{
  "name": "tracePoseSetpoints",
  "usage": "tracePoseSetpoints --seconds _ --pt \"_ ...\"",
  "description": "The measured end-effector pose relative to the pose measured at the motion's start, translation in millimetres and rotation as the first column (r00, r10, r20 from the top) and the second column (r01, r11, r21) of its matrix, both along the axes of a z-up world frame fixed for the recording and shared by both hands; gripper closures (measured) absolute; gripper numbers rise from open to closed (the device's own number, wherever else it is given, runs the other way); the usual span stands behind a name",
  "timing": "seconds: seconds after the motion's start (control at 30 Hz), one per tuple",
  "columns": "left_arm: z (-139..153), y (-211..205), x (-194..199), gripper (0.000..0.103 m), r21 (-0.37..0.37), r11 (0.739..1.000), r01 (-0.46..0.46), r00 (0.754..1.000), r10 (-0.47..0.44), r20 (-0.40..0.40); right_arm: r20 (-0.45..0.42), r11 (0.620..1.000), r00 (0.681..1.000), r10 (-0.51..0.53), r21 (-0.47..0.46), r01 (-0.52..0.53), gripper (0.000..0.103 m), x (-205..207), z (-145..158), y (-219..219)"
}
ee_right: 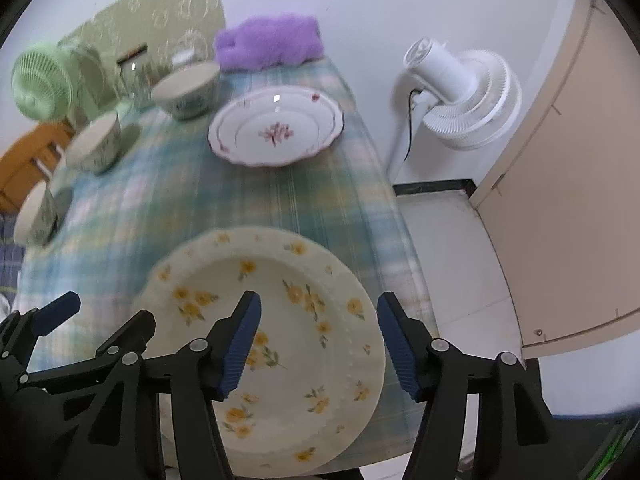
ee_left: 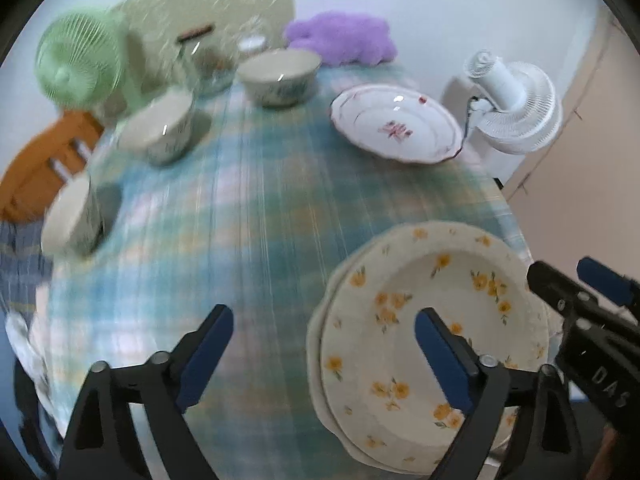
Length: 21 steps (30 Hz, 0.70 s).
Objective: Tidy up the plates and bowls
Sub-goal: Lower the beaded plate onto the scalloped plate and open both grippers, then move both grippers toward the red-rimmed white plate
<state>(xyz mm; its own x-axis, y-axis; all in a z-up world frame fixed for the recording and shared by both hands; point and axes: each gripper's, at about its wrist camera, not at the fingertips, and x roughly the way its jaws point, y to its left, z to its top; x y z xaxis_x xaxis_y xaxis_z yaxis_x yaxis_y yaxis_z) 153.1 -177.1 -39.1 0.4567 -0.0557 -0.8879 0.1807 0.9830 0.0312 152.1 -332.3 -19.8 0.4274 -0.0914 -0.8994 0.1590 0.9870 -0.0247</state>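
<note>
Plates: a yellow-flowered plate (ee_right: 280, 332) lies at the near edge of the table (ee_right: 320, 208), seemingly atop a second like it, though blur leaves that unsure; a red-flowered plate (ee_right: 276, 126) sits farther back, well apart.
Bowls: three bowls (ee_left: 158, 128) stand apart along the left side, unstacked.
Left gripper (ee_left: 324, 356): released and empty, one finger over the near plate, the other over bare cloth.
Right gripper (ee_right: 318, 346): spread wide, straddling the near plate's right rim, nothing pinched.
Risk: the near plates overhang the table edge, so a nudge from either finger could tip them to the floor; a thin-rim pinch may slip on glazed ceramic.
Crowding: both grippers work the same plate and could knock together.
Surroundings: a glass jar (ee_right: 136, 74), green fan (ee_right: 40, 84) and purple plush (ee_right: 268, 42) sit at the back; a white fan (ee_right: 464, 96) stands beside the table. Nothing blocks the path between the plates.
</note>
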Motion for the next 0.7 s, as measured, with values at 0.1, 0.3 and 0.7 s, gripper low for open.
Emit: tracePoseSetpoints --seconds 0.1,0.3,0.7 --pt "11.9 -0.6 7.4 0.007 0.003 1.000 0.024 0.999 -0.024 0.045 0.034 0.999 0.999 -0.031 0.025 0.030 0.038 3.7 12.7 3.3" --pt "25.3 -12.6 33.9 0.007 -0.034 0.999 0.019 0.997 -0.016 0.077 0.095 0.999 0.995 -0.020 0.044 0.016 0.038 30.1 27.8 -0.7" --pt "13.0 -41.9 118.3 0.009 -0.051 0.995 -0.084 0.992 0.089 0.086 0.111 0.998 0.994 0.021 0.049 -0.027 0.038 126.5 15.6 -41.5"
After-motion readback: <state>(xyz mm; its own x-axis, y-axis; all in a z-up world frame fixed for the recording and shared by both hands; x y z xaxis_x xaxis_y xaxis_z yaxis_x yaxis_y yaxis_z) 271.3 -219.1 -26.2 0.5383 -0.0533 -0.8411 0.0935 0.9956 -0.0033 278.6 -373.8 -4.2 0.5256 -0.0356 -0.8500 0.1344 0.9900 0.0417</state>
